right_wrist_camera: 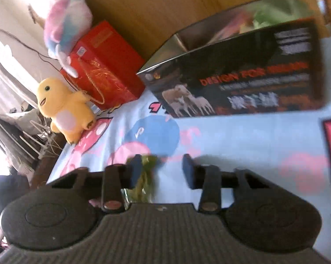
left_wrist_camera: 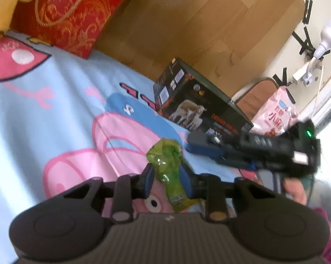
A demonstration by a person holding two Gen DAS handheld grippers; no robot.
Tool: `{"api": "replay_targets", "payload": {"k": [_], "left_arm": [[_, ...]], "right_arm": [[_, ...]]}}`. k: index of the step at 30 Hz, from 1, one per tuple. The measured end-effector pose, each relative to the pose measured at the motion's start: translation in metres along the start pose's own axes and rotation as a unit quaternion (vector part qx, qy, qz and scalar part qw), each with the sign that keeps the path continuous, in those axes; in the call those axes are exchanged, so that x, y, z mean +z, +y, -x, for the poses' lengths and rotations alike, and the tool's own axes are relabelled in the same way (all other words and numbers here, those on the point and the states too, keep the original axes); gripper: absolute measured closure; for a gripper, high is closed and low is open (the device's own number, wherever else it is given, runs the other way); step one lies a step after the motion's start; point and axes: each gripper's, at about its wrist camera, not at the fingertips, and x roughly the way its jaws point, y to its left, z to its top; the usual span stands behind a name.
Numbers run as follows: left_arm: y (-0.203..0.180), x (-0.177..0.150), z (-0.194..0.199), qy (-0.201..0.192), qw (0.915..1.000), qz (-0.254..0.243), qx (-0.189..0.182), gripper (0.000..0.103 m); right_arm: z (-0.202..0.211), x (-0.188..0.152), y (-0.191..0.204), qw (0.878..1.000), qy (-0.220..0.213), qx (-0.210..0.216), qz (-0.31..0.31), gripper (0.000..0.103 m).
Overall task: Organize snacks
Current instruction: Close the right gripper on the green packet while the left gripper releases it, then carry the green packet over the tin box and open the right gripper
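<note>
Left gripper (left_wrist_camera: 165,176): blue-padded fingers (left_wrist_camera: 149,179) clamped on a crinkly green translucent snack wrapper (left_wrist_camera: 165,160), pads pressing its narrow waist, bunched top sticking out past the fingertips, tail trailing back toward the gripper body. Wrapper sits low over the light-blue cartoon-print bedsheet (left_wrist_camera: 55,114), roughly mid-sheet on the pink pig print.

Right gripper (right_wrist_camera: 162,169): jaws apart, nothing between the pads. In the right wrist view the green wrapper (right_wrist_camera: 146,176) shows blurred just beside the left finger, outside the gap; contact cannot be told. In the left wrist view the right gripper (left_wrist_camera: 209,147) comes in from the right, blurred, tips just beside the wrapper's top, a hand (left_wrist_camera: 295,189) on its handle.

Outward: open black printed cardboard box with sheep picture (right_wrist_camera: 242,83) stands at the far edge of the sheet against the wooden headboard (left_wrist_camera: 198,22), open top up, pink and green packets blurred inside. Bare sheet between grippers and box, plenty of open room there and to the left. Pink snack bag (left_wrist_camera: 275,114) behind the box's right end, near the far right corner. Red gift bag with gold pattern and rope handle (right_wrist_camera: 106,70) at the far left corner, yellow plush toy (right_wrist_camera: 64,107) in front of it at the sheet's left edge, pastel plush (right_wrist_camera: 66,26) on top of the bag. Well apart from the wrapper.
</note>
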Motion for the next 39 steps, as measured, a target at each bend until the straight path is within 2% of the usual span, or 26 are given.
{"api": "replay_targets", "payload": {"k": [5,8,12,15,17,18,19,20,22,24,26,29,31,33,35,36,37,39], "left_arm": [[0.003,0.001,-0.005,0.002,0.9999,0.009,0.004,0.083],[0.002,0.0,-0.005,0.0,1.0,0.007,0.006,0.083],[0.001,0.0,-0.004,-0.002,1.0,0.004,0.009,0.081],[0.002,0.0,-0.005,-0.003,0.9999,0.005,0.009,0.081],[0.0,0.0,-0.005,-0.004,0.9999,0.002,0.011,0.081],[0.0,0.0,-0.005,-0.006,0.9999,0.001,0.014,0.081],[0.001,0.001,-0.005,-0.007,0.9999,0.003,0.012,0.08],[0.003,0.001,-0.004,-0.008,0.9999,0.01,0.008,0.079],[0.01,0.003,-0.001,-0.01,0.9995,0.029,-0.011,0.064],[0.016,0.003,0.004,-0.023,0.9983,0.049,-0.019,0.058],[0.02,0.004,0.006,-0.03,0.9974,0.061,-0.026,0.057],[0.017,0.004,0.007,-0.032,0.9968,0.058,-0.045,0.056],[0.013,0.003,0.007,-0.027,0.9956,0.05,-0.075,0.048],[0.008,0.002,0.008,-0.028,0.9937,0.039,-0.101,0.048],[0.004,0.001,0.011,-0.034,0.9926,0.029,-0.113,0.052],[0.002,0.001,0.013,-0.039,0.9924,0.023,-0.114,0.054],[0.0,0.0,0.015,-0.043,0.9928,0.018,-0.111,0.061],[-0.003,0.0,0.014,-0.045,0.9935,0.011,-0.104,0.063]], "right_arm": [[-0.023,0.014,-0.002,0.998,0.034,0.046,-0.005,0.065],[-0.019,0.011,-0.004,0.998,0.039,0.058,-0.004,0.064],[-0.004,-0.004,-0.006,0.993,0.052,0.104,-0.025,0.063],[0.006,-0.016,-0.003,0.991,0.052,0.117,-0.026,0.063],[0.007,-0.023,-0.004,0.991,0.055,0.116,-0.031,0.068],[0.007,-0.025,0.0,0.993,0.053,0.107,-0.023,0.07],[0.005,-0.027,0.006,0.994,0.06,0.095,-0.015,0.079],[0.003,-0.029,0.01,0.994,0.067,0.085,-0.008,0.08],[0.003,-0.031,0.016,0.995,0.058,0.078,-0.011,0.081],[0.005,-0.031,0.014,0.995,0.048,0.083,-0.033,0.082],[0.01,-0.029,0.005,0.992,0.02,0.091,-0.079,0.083],[0.022,-0.03,-0.021,0.976,-0.027,0.12,-0.179,0.083],[0.03,-0.033,-0.032,0.964,-0.052,0.139,-0.222,0.084],[0.035,-0.034,-0.039,0.956,-0.066,0.153,-0.243,0.084],[0.036,-0.033,-0.036,0.958,-0.072,0.147,-0.237,0.084],[0.035,-0.033,-0.033,0.96,-0.071,0.143,-0.231,0.084],[0.033,-0.033,-0.03,0.961,-0.067,0.144,-0.226,0.084],[0.032,-0.032,-0.027,0.962,-0.061,0.151,-0.22,0.084]]}}
